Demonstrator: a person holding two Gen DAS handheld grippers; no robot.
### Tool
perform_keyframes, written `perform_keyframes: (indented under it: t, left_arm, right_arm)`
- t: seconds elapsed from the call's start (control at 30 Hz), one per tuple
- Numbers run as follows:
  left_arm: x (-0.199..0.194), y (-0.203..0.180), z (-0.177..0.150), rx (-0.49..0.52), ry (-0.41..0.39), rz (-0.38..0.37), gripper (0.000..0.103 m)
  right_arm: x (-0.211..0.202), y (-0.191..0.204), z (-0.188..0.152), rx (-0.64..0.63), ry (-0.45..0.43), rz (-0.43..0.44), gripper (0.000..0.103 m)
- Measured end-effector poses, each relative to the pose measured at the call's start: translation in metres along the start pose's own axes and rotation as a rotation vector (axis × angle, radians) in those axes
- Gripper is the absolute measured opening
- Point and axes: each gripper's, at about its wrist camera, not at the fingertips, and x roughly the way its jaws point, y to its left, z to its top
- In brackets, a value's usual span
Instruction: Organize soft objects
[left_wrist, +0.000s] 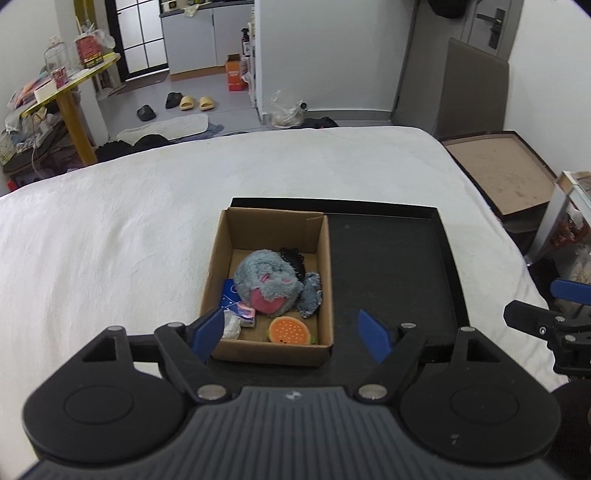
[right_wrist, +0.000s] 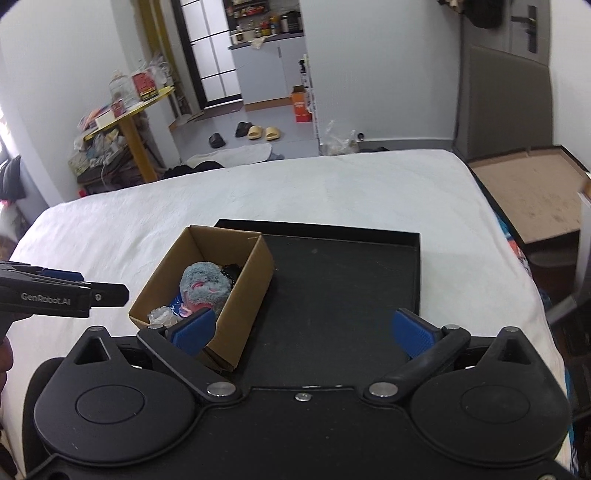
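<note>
A: Where are your soft things?

B: In the box (left_wrist: 269, 280), just ahead of your left gripper (left_wrist: 295, 330). The grey plush (left_wrist: 267, 282) lies in the middle, a black lacy piece (left_wrist: 293, 258) behind it, a blue packet (left_wrist: 236, 302) on its left. The orange toy (left_wrist: 290, 330) lies at the near wall, closest to your gripper, with a crumpled clear wrapper (left_wrist: 232, 325) in the near left corner.

A: And the grippers?

B: Your left gripper is spread wide with nothing between its blue pads (left_wrist: 373, 332); the left pad overlaps the box's near left corner in the view, though I cannot tell whether it touches. Your right gripper (right_wrist: 301, 330) is open as wide as it goes and holds nothing either. From it, the box sits ahead and to the left.

A: What is under the box?

B: A black tray (left_wrist: 391, 266); the box fills its left part, and the stretch ahead of your right gripper is bare. The tray lies on a bed (left_wrist: 110, 229) with a white cover.
</note>
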Motion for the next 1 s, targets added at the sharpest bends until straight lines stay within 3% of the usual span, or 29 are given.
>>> perform_keyframes:
  t: [0.2, 0.43, 0.7, 1.0]
  left_arm:
    - [-0.019, 0.000, -0.001, 0.009, -0.007, -0.004, 0.092]
    - [-0.034, 0.010, -0.004, 0.013, -0.007, -0.006, 0.099]
    - [-0.057, 0.018, -0.011, 0.012, -0.060, -0.062, 0.100]
    - [-0.072, 0.024, -0.018, 0.018, -0.097, -0.064, 0.100]
  right_arm:
    - [-0.015, -0.004, -0.002, 0.050, -0.001, 0.000, 0.103]
    - [-0.028, 0.004, -0.002, 0.046, -0.002, -0.034, 0.103]
    - [-0.035, 0.009, -0.002, 0.101, 0.002, -0.070, 0.103]
    - [-0.039, 0.024, -0.010, 0.114, 0.004, -0.075, 0.103]
